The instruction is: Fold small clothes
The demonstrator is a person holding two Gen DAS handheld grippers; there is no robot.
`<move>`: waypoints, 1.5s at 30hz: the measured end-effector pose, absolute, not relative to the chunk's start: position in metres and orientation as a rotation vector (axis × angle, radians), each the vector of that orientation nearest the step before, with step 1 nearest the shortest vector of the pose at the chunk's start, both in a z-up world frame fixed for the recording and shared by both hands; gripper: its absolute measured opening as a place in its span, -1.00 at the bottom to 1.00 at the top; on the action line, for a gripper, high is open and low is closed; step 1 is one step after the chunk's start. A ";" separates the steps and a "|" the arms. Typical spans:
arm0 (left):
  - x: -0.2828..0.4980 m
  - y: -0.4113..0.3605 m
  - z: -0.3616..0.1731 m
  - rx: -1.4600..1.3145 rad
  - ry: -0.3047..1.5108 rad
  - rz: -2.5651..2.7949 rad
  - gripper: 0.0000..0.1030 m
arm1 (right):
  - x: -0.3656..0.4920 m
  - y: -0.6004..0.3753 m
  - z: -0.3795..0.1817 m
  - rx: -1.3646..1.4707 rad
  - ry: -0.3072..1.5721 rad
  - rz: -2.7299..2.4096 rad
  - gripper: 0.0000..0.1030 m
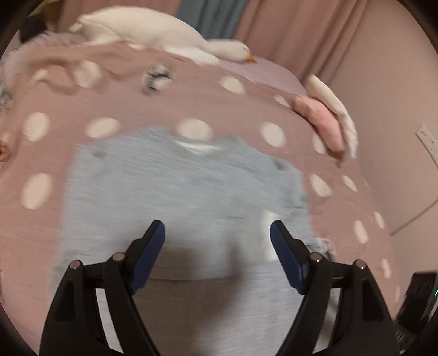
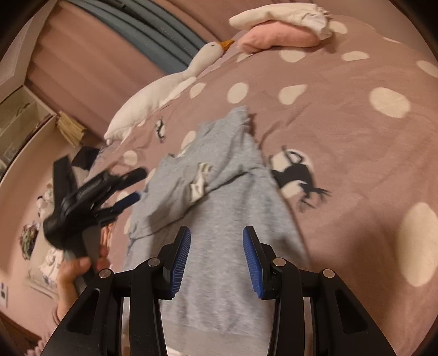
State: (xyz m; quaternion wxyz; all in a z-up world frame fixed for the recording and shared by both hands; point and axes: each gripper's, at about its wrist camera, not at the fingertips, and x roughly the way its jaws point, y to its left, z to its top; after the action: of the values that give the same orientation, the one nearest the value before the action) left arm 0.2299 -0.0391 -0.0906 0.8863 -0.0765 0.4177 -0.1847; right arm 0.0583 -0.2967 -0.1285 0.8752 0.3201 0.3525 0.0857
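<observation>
A small grey sweatshirt lies on the pink dotted bed cover, collar away from me; the left wrist view is blurred. My left gripper hovers over its lower half, jaws wide apart with nothing between them. In the right wrist view the same sweatshirt lies partly folded over itself with a white label showing. My right gripper stands above its near part, blue pads apart and no cloth pinched. The left gripper appears there at the sweatshirt's left edge, open, held by a hand.
A white plush goose lies along the far side of the bed. A stack of pink and white folded clothes sits at the far corner. Curtains and a wall close off the bed's far and right sides.
</observation>
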 end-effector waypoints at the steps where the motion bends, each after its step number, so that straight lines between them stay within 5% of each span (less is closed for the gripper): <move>1: 0.231 -0.028 -0.092 -0.165 0.866 -0.371 0.54 | 0.065 -0.290 -0.127 0.646 0.746 0.178 -0.24; 16: 0.264 0.049 -0.172 -0.386 1.036 -0.337 0.39 | 0.182 -0.222 -0.136 0.608 0.813 0.323 -0.24; 22: 0.258 0.049 -0.161 -0.347 1.055 -0.385 0.38 | 0.198 -0.228 -0.170 0.652 0.908 0.289 -0.25; 27: 0.240 0.067 -0.151 -0.381 1.068 -0.404 0.84 | 0.172 -0.244 -0.149 0.696 0.891 0.327 -0.23; 30: 0.215 0.087 -0.142 -0.344 1.060 -0.401 0.84 | 0.140 -0.260 -0.132 0.613 0.888 0.296 -0.09; 45: 0.085 0.136 -0.174 -0.616 1.167 -0.553 0.85 | 0.019 -0.331 -0.163 0.677 0.963 0.172 -0.08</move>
State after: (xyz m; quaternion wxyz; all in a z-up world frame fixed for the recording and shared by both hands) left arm 0.0847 0.1355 -0.1739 0.7548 -0.2825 0.5351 -0.2533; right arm 0.0186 -0.3313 -0.1625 0.8283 0.3187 0.4537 0.0809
